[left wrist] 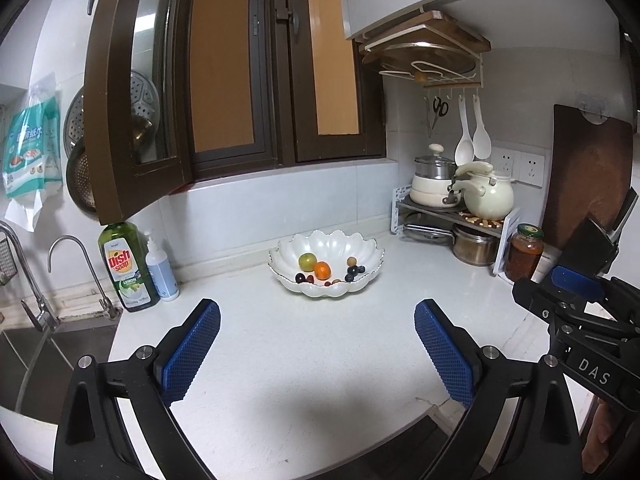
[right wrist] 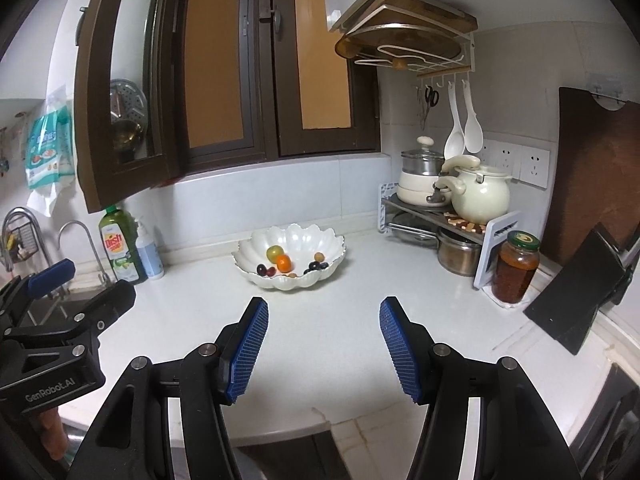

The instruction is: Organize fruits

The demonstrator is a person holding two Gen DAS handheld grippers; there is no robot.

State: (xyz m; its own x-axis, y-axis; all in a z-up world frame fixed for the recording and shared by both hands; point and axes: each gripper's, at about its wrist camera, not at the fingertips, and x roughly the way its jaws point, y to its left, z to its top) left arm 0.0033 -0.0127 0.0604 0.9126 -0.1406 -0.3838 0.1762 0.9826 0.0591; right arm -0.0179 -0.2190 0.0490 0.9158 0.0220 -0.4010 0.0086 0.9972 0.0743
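Note:
A white scalloped bowl [left wrist: 362, 250] stands on the white counter near the back wall; it also shows in the right wrist view [right wrist: 256, 246]. In it lie a green fruit [left wrist: 307, 261], an orange [left wrist: 322, 270], dark grapes [left wrist: 355, 271] and a small tan fruit [left wrist: 351, 261]. The right wrist view shows the green fruit [right wrist: 275, 253], the orange [right wrist: 284, 263] and the grapes [right wrist: 316, 266]. My left gripper [left wrist: 316, 312] is open and empty, well short of the bowl. My right gripper [right wrist: 324, 308] is open and empty, also short of the bowl.
A dish soap bottle [left wrist: 127, 268] and a pump bottle [left wrist: 161, 270] stand by the sink [left wrist: 48, 344] at left. A rack with pots [left wrist: 460, 200], a sauce jar [left wrist: 525, 252] and a cutting board [left wrist: 588, 172] fill the right corner. An open window sash [left wrist: 120, 100] overhangs the counter.

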